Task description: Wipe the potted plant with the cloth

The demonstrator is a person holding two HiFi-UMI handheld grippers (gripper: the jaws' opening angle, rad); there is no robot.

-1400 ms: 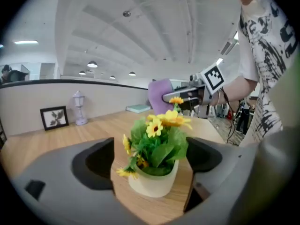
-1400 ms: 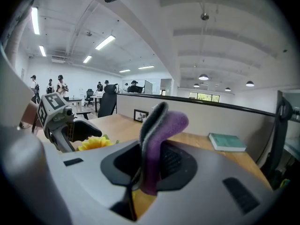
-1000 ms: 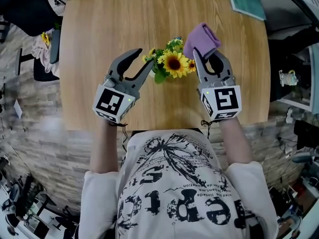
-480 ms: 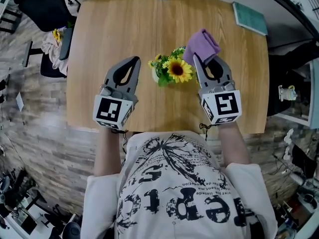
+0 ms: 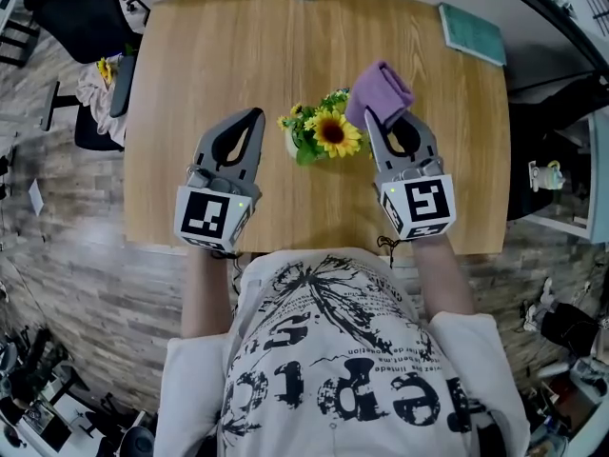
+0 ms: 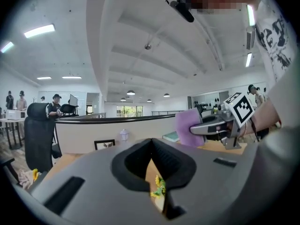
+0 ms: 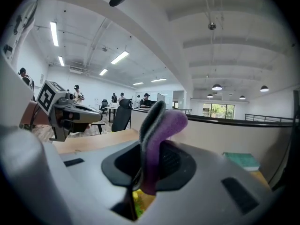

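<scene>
Wooden table (image 5: 190, 65), grey plank floor (image 5: 76, 284), black chair (image 6: 40, 125), ceiling strip lights (image 6: 40, 30)

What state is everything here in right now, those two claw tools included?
Left gripper: shut, empty.
Right gripper: shut on the purple cloth.
Purple cloth: folded, held above the table.
Potted plant: standing on the table between the grippers, not gripped.
Book: closed, flat at the table's far right corner.

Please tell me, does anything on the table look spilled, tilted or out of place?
Nothing stands out. The potted plant looks upright near the middle of the table, with nothing spilled around it. The purple cloth is clamped in the right gripper.
</scene>
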